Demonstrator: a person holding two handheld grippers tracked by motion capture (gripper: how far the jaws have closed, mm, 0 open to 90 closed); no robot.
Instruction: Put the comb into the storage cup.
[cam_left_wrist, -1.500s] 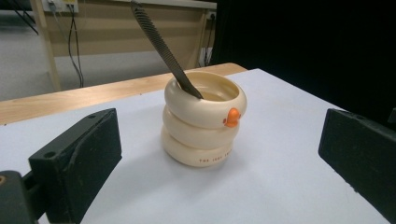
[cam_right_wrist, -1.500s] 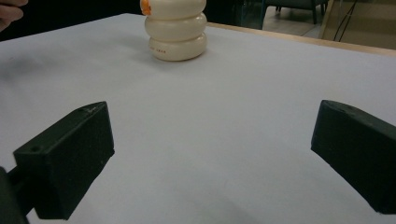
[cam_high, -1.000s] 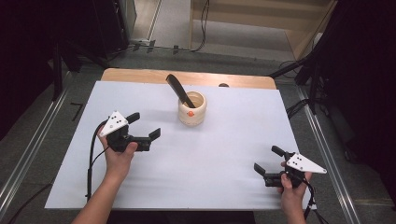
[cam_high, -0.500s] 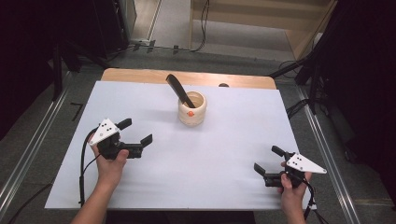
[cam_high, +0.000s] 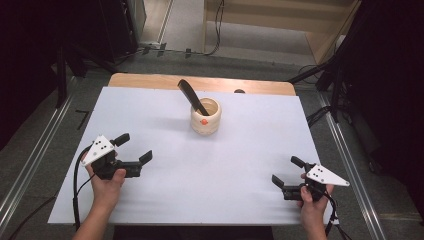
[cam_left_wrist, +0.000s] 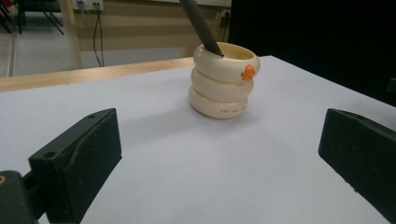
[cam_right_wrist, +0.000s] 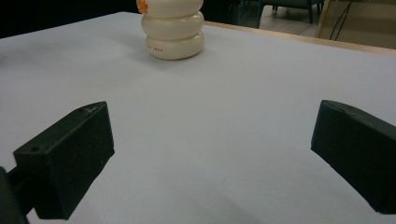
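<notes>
The broad white-covered tabletop (cam_high: 210, 165) spreads out, its wooden edge showing at the far side, and most of it lies bare, which leaves both hands free room to work. Toward the far middle stands the cream ribbed ceramic cup with a small orange knob (cam_high: 205, 116), upright, well apart from both tools. A dark, ridged, flat-handled utensil (cam_high: 191, 96) leans in it, tilted up and away to the left, propped by the cup's rim. The left gripper (cam_high: 134, 154) hovers at the near left, jaws spread wide and holding nothing, aimed at the cup as if lining up a reach. The right gripper (cam_high: 287, 172) sits low at the near right corner, jaws likewise wide apart and empty, seemingly waiting.
</notes>
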